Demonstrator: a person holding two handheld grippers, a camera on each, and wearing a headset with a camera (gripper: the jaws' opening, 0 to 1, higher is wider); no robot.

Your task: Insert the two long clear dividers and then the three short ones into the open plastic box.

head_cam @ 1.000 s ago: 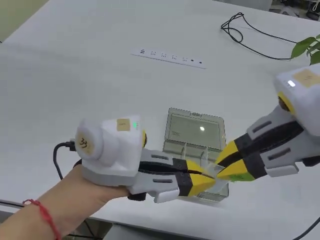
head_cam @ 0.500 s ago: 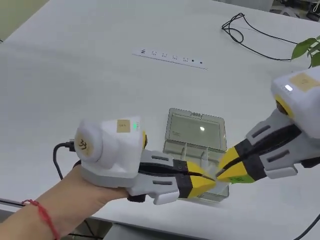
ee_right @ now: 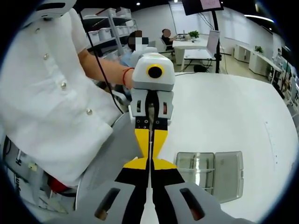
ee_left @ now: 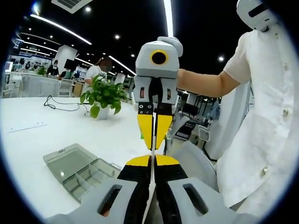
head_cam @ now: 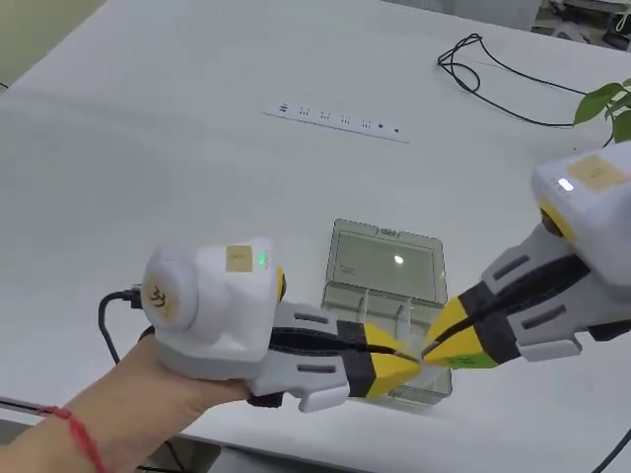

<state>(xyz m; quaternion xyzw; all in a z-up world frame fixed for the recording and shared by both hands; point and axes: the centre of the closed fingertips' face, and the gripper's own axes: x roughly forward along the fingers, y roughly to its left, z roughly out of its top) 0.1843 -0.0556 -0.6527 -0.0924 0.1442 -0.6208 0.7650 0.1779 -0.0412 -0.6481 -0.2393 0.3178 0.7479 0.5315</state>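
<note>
Change since a second ago: honestly barely anything. The left gripper [head_cam: 406, 357] and right gripper [head_cam: 431, 347] still meet tip to tip over the near edge of the plastic box [head_cam: 345, 294]. The whole scene slid a touch, which looks like the headset moving, not the stuff.
Left gripper: comes in from 8 o'clock, held in a hand [head_cam: 128, 394]. Its jaws are pressed together on a thin clear divider [head_cam: 419, 351].
Right gripper: comes in from 3 o'clock, jaws pinched on that same divider, so it's held from both ends. In the left gripper view the strip is edge-on, just a pale line running between both pairs of yellow tips.
Divider vs box: it sits right at the box's near right corner. Can't tell if it touches the box.
Box: on the white table [head_cam: 148, 148], stretching toward 12 o'clock from the tips, with the lid [head_cam: 385, 258] lying flat open on the far side. Two upright dividers [head_cam: 367, 296] already stand in the tray, running near to far.
Writing: the round tag on the back of the left gripper has dark marks, maybe "33", too blurry to swear by. Tan stickers on top of both grippers are unreadable. A green light glows on the left one.
Further out: power strip [head_cam: 335, 116] at 12 o'clock, black cable [head_cam: 493, 69] at 1, plant leaves [head_cam: 611, 99] at 2.
</note>
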